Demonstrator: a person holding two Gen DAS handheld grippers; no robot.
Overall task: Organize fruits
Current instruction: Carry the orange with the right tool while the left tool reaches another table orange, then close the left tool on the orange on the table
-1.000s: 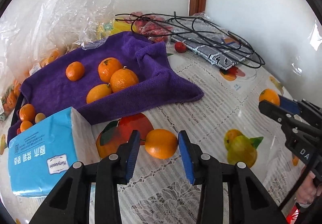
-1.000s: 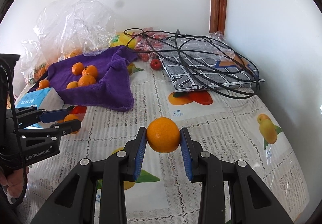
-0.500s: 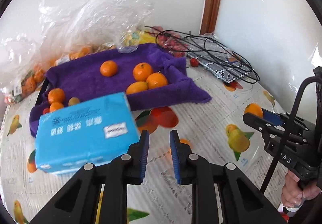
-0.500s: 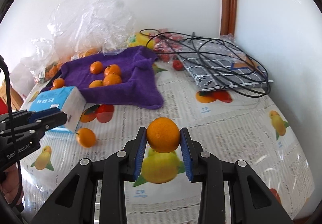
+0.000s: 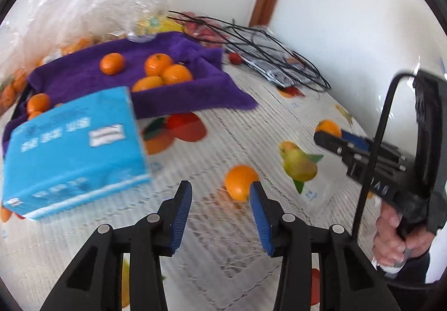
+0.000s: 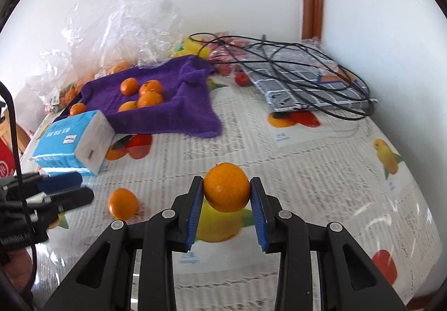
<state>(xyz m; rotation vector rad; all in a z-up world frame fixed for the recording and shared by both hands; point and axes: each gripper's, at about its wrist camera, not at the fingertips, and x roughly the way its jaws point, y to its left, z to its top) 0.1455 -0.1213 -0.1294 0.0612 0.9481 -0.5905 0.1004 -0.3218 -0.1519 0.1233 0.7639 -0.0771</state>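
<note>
Left wrist view: the left tongs are opening and empty, a loose round orange mandarin lying on the fruit-print counter just beyond their right pad.

Right wrist view: the right tongs clamp another round orange mandarin above the counter.

Both wrist views look down, sharing the purple towel.

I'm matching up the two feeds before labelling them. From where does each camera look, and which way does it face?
Left wrist: sits on the left gripper, jaws opening, looks down over the table at a loose orange; shows the right gripper and a hand.
Right wrist: sits on the right gripper, clamping an orange, faces the wall corner; left gripper at the edge.
Shared: purple towel, tissue pack, loose orange.
</note>
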